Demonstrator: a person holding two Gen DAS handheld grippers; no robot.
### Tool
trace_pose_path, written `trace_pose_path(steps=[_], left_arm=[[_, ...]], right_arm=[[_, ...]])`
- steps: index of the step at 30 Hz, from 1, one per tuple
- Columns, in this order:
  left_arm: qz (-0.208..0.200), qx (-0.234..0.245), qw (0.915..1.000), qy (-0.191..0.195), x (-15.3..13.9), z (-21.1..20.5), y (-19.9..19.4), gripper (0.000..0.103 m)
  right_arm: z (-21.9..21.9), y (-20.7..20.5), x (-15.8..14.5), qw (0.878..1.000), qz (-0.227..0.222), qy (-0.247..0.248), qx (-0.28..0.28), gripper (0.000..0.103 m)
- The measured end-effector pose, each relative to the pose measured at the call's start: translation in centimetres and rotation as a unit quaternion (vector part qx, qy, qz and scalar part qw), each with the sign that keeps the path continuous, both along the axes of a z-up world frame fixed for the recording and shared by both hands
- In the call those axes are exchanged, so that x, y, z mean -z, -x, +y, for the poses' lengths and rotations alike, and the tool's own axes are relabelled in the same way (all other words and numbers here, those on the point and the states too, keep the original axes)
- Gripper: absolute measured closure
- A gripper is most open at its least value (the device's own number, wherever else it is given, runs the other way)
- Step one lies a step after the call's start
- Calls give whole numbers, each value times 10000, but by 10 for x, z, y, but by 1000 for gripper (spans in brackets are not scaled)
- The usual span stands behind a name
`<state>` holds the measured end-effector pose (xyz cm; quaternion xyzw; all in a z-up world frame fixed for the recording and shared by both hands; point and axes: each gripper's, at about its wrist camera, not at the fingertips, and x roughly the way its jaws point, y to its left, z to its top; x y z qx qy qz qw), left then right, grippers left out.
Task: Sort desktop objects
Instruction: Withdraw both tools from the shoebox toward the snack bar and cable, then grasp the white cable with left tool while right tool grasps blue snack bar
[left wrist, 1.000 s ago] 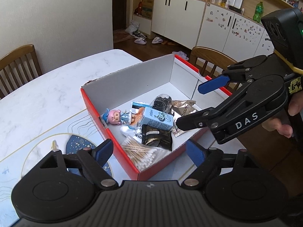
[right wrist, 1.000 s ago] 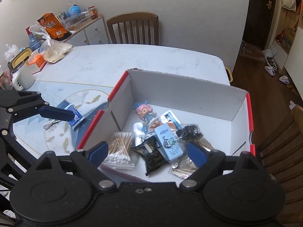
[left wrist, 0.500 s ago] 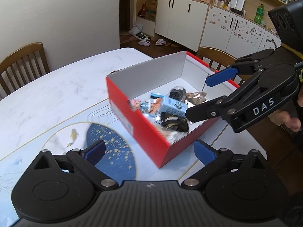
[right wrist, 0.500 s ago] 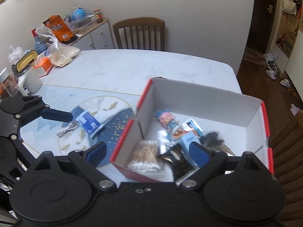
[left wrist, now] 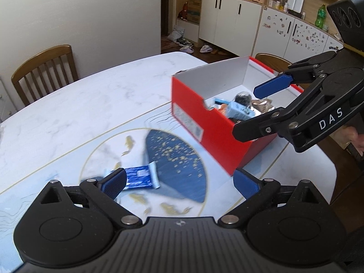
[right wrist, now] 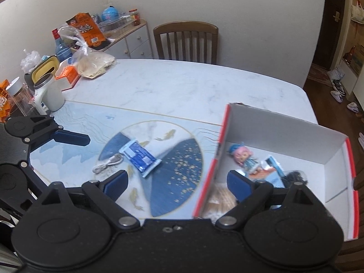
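Red box [right wrist: 208, 177] with white inside, blue-and-white packet [right wrist: 139, 157], navy gold-speckled mat [right wrist: 177, 177].

Left gripper [left wrist: 179, 179] is hovering with jaws spread wide beside the red box [left wrist: 211, 127]; right gripper [right wrist: 177, 182] is hovering likewise, empty.
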<state>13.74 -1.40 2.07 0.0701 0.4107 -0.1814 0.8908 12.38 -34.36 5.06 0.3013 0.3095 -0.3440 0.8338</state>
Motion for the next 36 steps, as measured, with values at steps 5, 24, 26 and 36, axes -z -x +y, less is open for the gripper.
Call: trace_pose_path(steps=[5, 24, 26, 36], left_arm=[[-2, -74, 10000, -30, 2, 21, 6, 3], [49, -599, 9982, 15, 21, 79, 18, 3], [8, -685, 9976, -59, 24, 83, 19, 3], [150, -964, 9952, 40, 48, 103, 15, 3]], right_arm=[[5, -22, -2, 10000, 7, 8, -90, 9], [9, -88, 11, 9975, 322, 113, -622, 9], [8, -94, 14, 9969, 364, 111, -687, 9], [3, -121, 34, 9927, 636, 119, -1016, 10]])
